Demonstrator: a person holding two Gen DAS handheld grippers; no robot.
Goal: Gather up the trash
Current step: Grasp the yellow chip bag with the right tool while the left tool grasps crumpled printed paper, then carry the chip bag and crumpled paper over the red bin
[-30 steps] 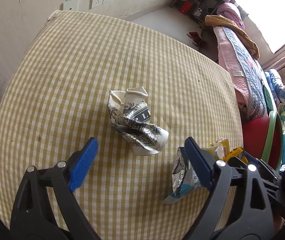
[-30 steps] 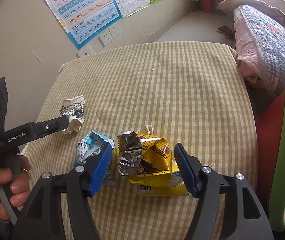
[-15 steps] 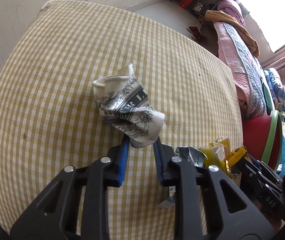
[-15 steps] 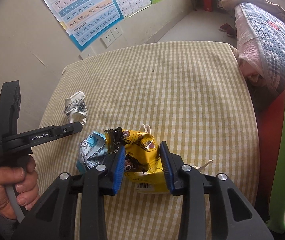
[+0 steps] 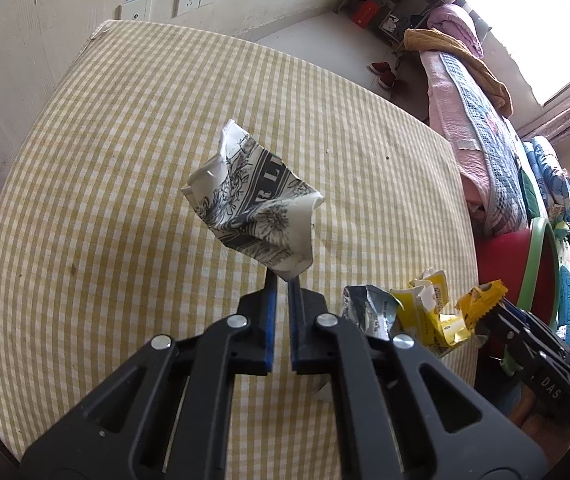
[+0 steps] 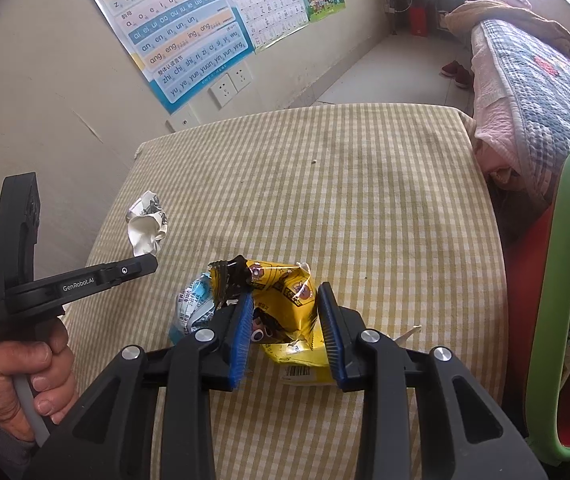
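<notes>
A crumpled black-and-white paper wrapper hangs just above the checked tablecloth, pinched at its lower corner by my left gripper, which is shut on it. In the right wrist view the same wrapper sticks up from the left gripper. My right gripper is shut on a yellow snack bag, its blue pads squeezing both sides. A blue-and-silver wrapper lies against the outside of its left finger. From the left wrist, that silver wrapper and the yellow bag lie at the lower right.
A red bin with a green rim stands off the table's right edge. Behind it is a bed with quilts. The wall with posters borders the table's far left side. A hand holds the left gripper's handle.
The left jaws closed on the paper wrapper and raised it off the cloth. The right jaws closed in on the yellow bag and crushed it narrower.
</notes>
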